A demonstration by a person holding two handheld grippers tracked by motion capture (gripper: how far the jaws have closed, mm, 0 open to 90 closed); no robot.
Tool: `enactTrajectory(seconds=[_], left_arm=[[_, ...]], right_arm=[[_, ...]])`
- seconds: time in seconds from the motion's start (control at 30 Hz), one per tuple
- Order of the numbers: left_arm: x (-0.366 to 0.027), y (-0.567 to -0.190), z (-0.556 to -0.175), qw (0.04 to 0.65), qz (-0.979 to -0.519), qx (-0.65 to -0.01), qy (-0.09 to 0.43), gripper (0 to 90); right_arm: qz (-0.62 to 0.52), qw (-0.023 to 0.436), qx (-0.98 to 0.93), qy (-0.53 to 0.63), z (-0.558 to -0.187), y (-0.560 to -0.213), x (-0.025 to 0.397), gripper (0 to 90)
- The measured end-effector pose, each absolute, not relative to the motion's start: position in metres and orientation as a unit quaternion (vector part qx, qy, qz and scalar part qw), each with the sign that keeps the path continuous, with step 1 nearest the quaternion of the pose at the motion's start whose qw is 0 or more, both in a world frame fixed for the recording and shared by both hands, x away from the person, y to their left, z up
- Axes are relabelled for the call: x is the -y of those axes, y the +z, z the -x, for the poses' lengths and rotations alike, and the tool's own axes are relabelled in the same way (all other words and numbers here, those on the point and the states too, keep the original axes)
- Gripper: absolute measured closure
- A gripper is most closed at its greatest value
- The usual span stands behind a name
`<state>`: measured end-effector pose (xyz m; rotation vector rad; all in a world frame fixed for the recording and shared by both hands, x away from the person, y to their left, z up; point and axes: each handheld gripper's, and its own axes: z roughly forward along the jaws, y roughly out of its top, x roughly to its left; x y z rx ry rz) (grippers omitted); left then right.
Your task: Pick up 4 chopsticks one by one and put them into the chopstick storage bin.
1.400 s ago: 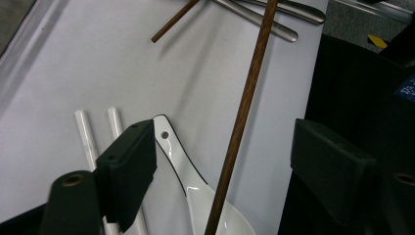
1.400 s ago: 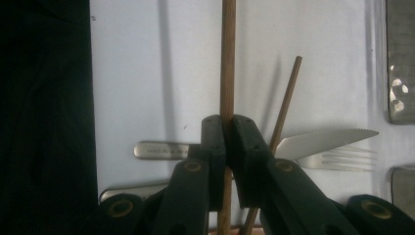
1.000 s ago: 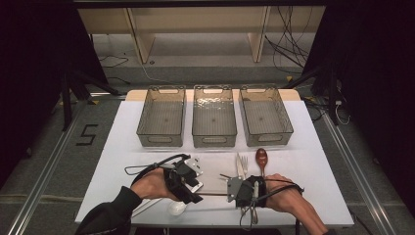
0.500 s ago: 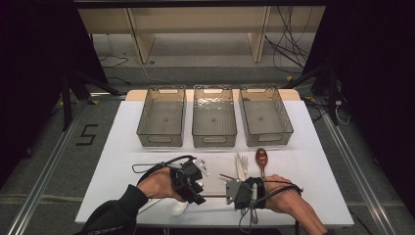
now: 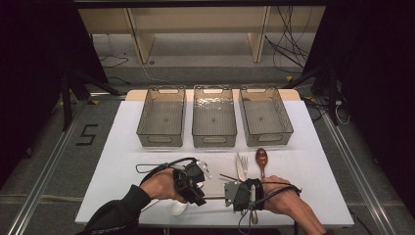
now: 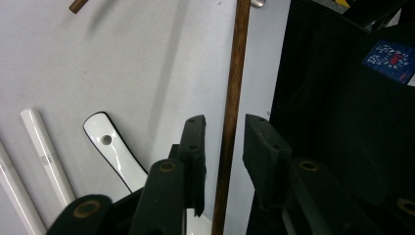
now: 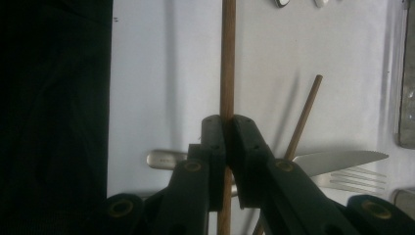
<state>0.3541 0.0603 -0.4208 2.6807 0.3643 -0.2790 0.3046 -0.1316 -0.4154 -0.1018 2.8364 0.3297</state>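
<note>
Right gripper (image 7: 226, 128): jaws closed tight on a brown stick (image 7: 227, 58), which runs straight up the middle of the right gripper view and out at the top
Left gripper (image 6: 222, 132): jaws parted, one each side of the same stick (image 6: 234, 88), gap visible on both sides, not clamped
Stick, high view: thin brown line (image 5: 213, 197) low centre, spanning between the two grippers
Left gripper, high view: lower centre-left (image 5: 195, 177), held in the left hand (image 5: 159, 185)
Right gripper, high view: lower centre (image 5: 236, 195), held in the right hand (image 5: 279, 196)
Second stick (image 7: 303, 115): lies slanted on the table, right of the held one in the right gripper view
Knife (image 7: 337, 160): serrated blade at right, just above a fork (image 7: 357, 180)
Spoon (image 5: 261, 157): reddish-brown, right of the knife in the high view
White pieces (image 6: 45, 156): two straight white rods lower left in the left gripper view, beside a white handle (image 6: 110, 147) with a hole
Bins (image 5: 214, 138): three clear ones in a row, upper centre of the table (image 5: 117, 142), well apart from the grippers
</note>
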Motion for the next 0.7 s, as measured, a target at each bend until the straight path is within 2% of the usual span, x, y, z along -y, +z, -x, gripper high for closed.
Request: enactTrajectory(seconds=[0.2, 0.37, 0.7], left_arm=[[-0.059, -0.4215, -0.3539, 0.206, -0.964, -0.127, -0.109, 73.2], [-0.0575, -0.4231, -0.3525, 0.204, -0.965, -0.122, -0.112, 80.4], [-0.0592, -0.4235, -0.3497, 0.206, -0.966, -0.1, -0.117, 84.3]], right_arm=[[0.038, 0.142, -0.983, 0.114, -0.3034, -0.4158, 0.1305, 84.9], [0.044, 0.142, -0.982, 0.114, -0.3026, -0.4165, 0.13, 84.9], [0.052, 0.14, -0.981, 0.121, -0.3019, -0.4175, 0.1311, 83.9]])
